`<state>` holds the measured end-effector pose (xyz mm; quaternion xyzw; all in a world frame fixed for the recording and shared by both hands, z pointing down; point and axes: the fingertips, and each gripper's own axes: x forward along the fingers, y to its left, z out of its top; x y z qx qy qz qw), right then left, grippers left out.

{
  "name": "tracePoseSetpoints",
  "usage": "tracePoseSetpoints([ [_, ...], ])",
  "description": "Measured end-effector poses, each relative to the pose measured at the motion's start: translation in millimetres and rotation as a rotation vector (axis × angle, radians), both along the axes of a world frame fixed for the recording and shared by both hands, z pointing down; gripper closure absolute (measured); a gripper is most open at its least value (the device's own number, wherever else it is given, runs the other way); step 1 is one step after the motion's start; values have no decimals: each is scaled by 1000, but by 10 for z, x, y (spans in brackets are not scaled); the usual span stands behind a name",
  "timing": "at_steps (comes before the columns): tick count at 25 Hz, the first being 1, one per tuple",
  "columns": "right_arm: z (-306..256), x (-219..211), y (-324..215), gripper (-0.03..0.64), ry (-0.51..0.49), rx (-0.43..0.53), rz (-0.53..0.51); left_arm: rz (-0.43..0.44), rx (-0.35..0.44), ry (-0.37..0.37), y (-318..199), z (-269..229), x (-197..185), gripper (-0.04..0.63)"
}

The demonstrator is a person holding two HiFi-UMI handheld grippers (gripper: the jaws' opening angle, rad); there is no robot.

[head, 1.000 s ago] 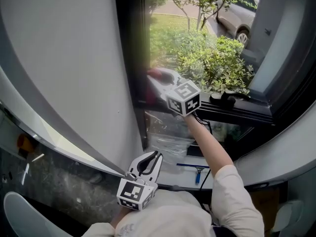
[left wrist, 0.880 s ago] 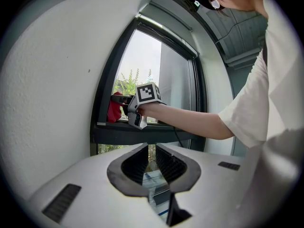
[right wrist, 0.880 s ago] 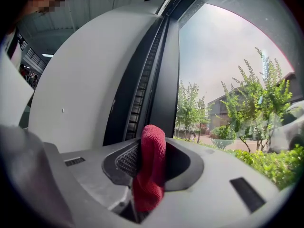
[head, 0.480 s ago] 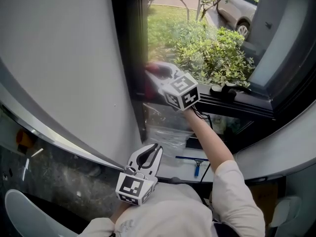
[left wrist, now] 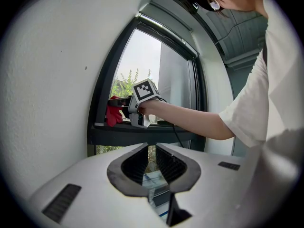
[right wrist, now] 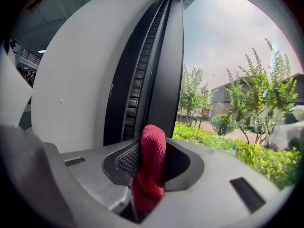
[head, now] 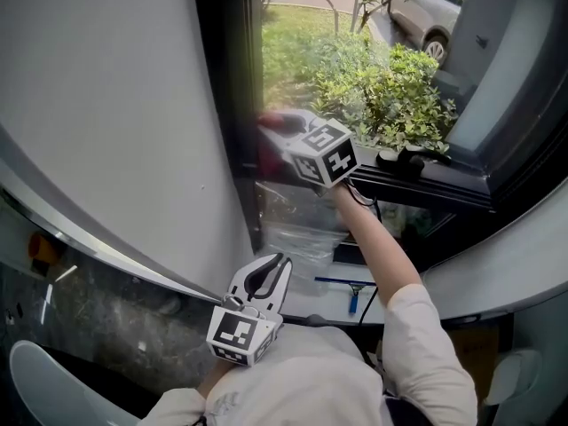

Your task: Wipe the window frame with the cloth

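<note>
My right gripper (head: 282, 130) is shut on a red cloth (head: 269, 120) and holds it against the bottom of the dark vertical window frame (head: 226, 105), just above the black sill (head: 444, 185). In the right gripper view the red cloth (right wrist: 151, 165) stands folded between the jaws, with the window frame (right wrist: 156, 80) directly ahead. The left gripper view shows the red cloth (left wrist: 113, 115) at the frame's lower left corner (left wrist: 102, 122). My left gripper (head: 277, 266) hangs low near my body, shut on nothing.
A white wall (head: 106, 105) runs along the left of the frame. Below the sill are a clear plastic bag (head: 297, 238) and a blue-handled squeegee (head: 352, 298). A black handle (head: 399, 160) sits on the sill. Shrubs (head: 390, 96) and a car (head: 430, 20) are outside.
The right gripper with the cloth has crept slightly up and left against the frame's corner. The left gripper has barely moved.
</note>
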<state>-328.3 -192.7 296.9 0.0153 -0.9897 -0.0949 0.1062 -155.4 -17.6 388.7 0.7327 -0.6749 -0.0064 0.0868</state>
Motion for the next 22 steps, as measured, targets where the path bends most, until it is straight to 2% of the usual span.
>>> tracePoseSetpoints([
  [4, 74, -13, -8, 512, 89, 18, 14, 2, 0, -1, -5, -4, 0, 540],
  [6, 173, -18, -7, 512, 159, 63, 36, 1, 3, 0, -5, -11, -1, 540],
  [8, 229, -13, -8, 512, 180, 105, 65, -5, 7, 0, 4, -16, -11, 540],
  [16, 240, 53, 43, 512, 147, 279, 198, -20, 5, 2, 20, 4, -64, 540],
  [19, 249, 123, 33, 512, 118, 292, 257, -21, 1, 3, 18, 22, -72, 540],
  [22, 256, 227, 15, 512, 70, 255, 304, -25, -8, 6, 16, 54, -95, 540],
])
